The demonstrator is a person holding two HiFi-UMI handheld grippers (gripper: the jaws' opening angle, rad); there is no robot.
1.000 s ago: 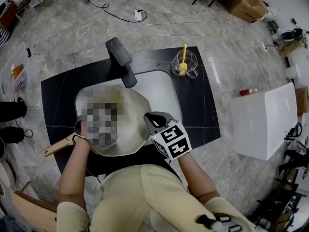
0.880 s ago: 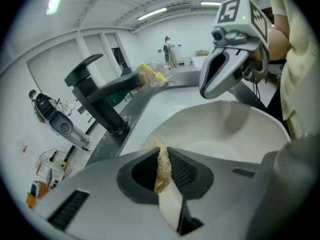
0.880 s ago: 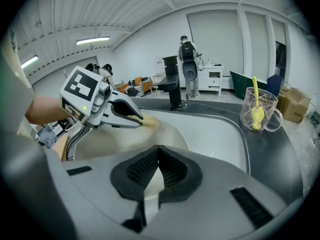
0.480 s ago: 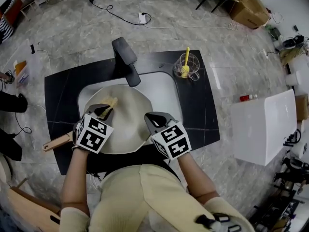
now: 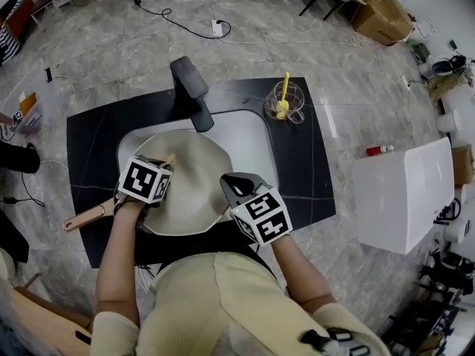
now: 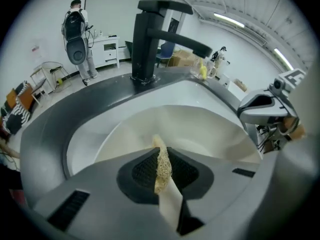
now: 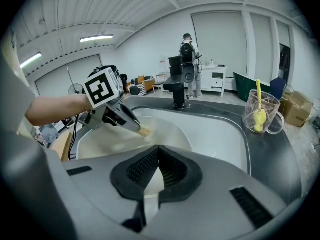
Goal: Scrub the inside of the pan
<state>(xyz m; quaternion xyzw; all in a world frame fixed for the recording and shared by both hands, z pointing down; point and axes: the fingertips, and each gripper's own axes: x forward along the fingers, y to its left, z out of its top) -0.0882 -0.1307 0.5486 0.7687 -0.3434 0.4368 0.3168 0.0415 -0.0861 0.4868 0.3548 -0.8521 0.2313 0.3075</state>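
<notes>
A cream pan [image 5: 197, 176] with a wooden handle [image 5: 85, 219] lies tilted in the white sink [image 5: 249, 136]. My left gripper [image 5: 165, 165] is over the pan's left inside, shut on a tan fibrous scrubber [image 5: 170, 159]. In the left gripper view the scrubber [image 6: 161, 164] stands pinched between the jaws above the pan's inside [image 6: 200, 134]. My right gripper [image 5: 234, 188] is at the pan's right rim, shut on that rim. The right gripper view shows a thin cream edge in my right gripper [image 7: 158, 154], with the left gripper [image 7: 132, 125] pressing the scrubber [image 7: 145, 131] to the pan [image 7: 110, 141].
A black faucet [image 5: 189, 91] rises at the sink's far edge. A glass mug holding a yellow brush [image 5: 284, 99] stands on the black counter [image 5: 304, 169] at the back right. A white box [image 5: 404, 184] is to the right. A person [image 6: 76, 34] stands far off.
The left gripper has shifted slightly away from me along the pan's left inside, with the scrubber still in it. The right gripper and the pan have stayed in place.
</notes>
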